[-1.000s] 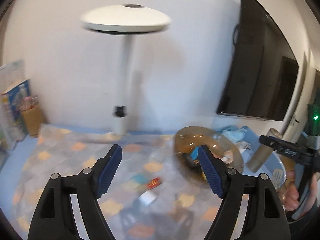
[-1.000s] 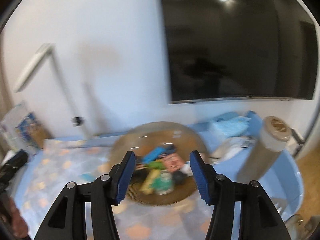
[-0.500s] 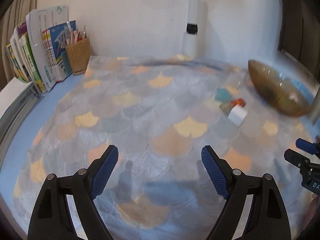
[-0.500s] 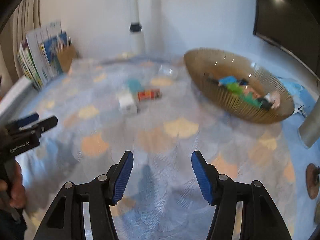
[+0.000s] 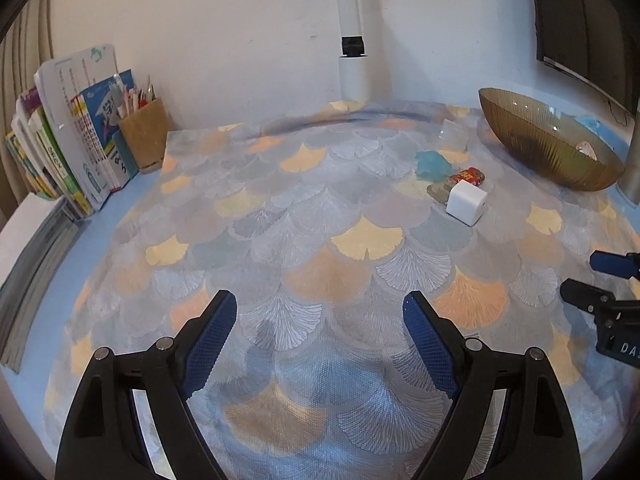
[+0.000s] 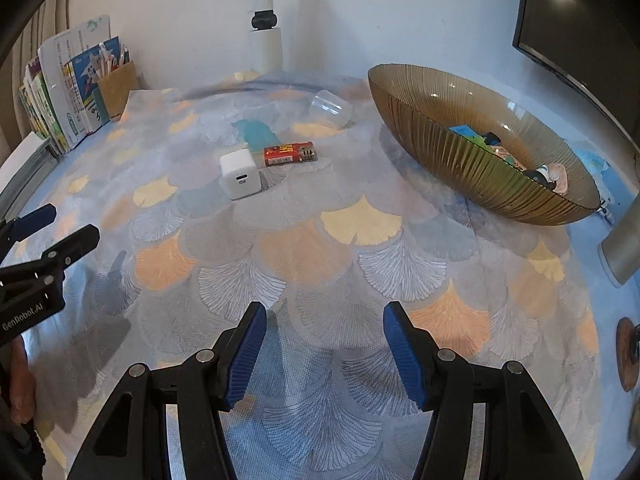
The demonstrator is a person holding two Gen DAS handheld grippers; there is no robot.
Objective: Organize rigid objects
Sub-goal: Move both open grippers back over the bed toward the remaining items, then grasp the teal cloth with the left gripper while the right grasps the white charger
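Table (image 6: 576, 240), blue top, covered by a fan-patterned mat (image 6: 304, 248). Toward the mat's far edge lay four loose items in a cluster: a white charger cube (image 6: 239, 174), a red lighter (image 6: 290, 154) just beside it, a teal piece (image 6: 256, 132) behind both, and a clear plastic cup (image 6: 330, 109) on its side near the far edge. An amber ribbed glass bowl (image 6: 460, 152) stood at the far right corner of the mat — small mixed objects already inside. Books (image 5: 68, 136) and a brown pen holder (image 5: 142, 136) occupied the far left corner. Left gripper (image 5: 316, 344) and right gripper (image 6: 322, 354) hovered over the near edge of the mat — jaws apart, nothing between them.
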